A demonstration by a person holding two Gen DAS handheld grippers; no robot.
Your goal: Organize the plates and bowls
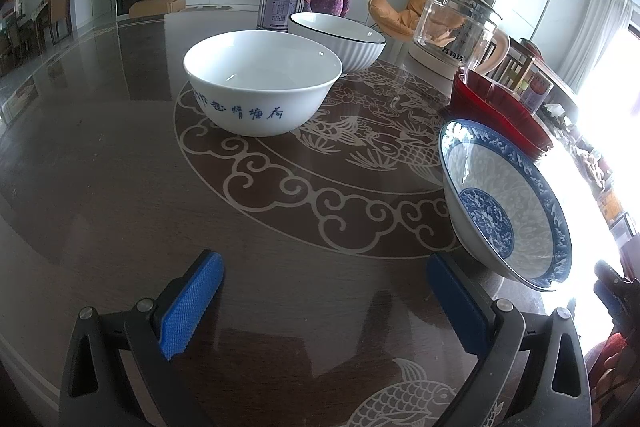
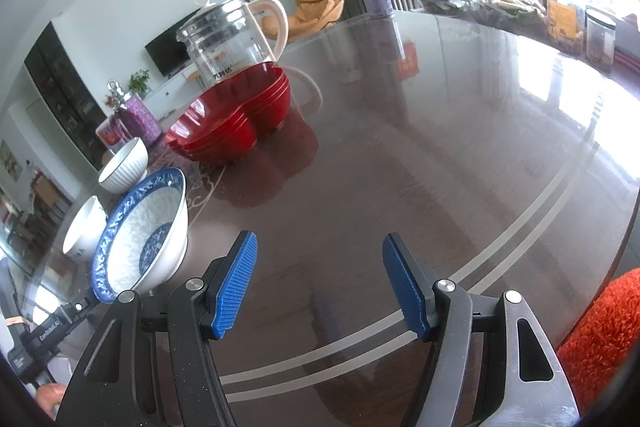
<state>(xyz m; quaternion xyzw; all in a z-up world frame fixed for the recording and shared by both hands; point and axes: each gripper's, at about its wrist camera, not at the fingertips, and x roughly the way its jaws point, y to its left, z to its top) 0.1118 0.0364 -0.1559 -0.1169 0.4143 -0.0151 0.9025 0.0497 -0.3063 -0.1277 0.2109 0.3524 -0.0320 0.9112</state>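
Bowls stand apart on our dark table point(image 1: 100, 187): a white bowl with blue characters point(image 1: 262, 83) mid-table, a ribbed white bowl point(image 1: 340, 39) just behind it, a blue patterned bowl point(image 1: 504, 203) to the right, near stacked red bowls point(image 2: 236, 119). Our left gripper point(image 1: 324, 307) and right gripper point(image 2: 320, 287) hover with jaws open, holding nothing
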